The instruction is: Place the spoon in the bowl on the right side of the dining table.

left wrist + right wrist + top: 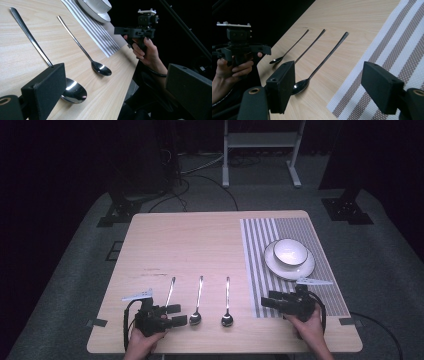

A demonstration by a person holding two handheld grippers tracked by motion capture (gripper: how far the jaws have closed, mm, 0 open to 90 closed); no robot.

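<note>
Steel spoons [197,301] lie in a row at the worktop's [200,240] six o'clock, untouched. Left gripper [175,315] and right gripper [266,301] hover with jaws apart, grasping nothing. Judged next: close on one handle.

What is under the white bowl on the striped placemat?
A white plate lies under the white bowl, and the plate rests on the striped placemat. The bowl covers the plate's middle, so nothing there can be seen.
</note>
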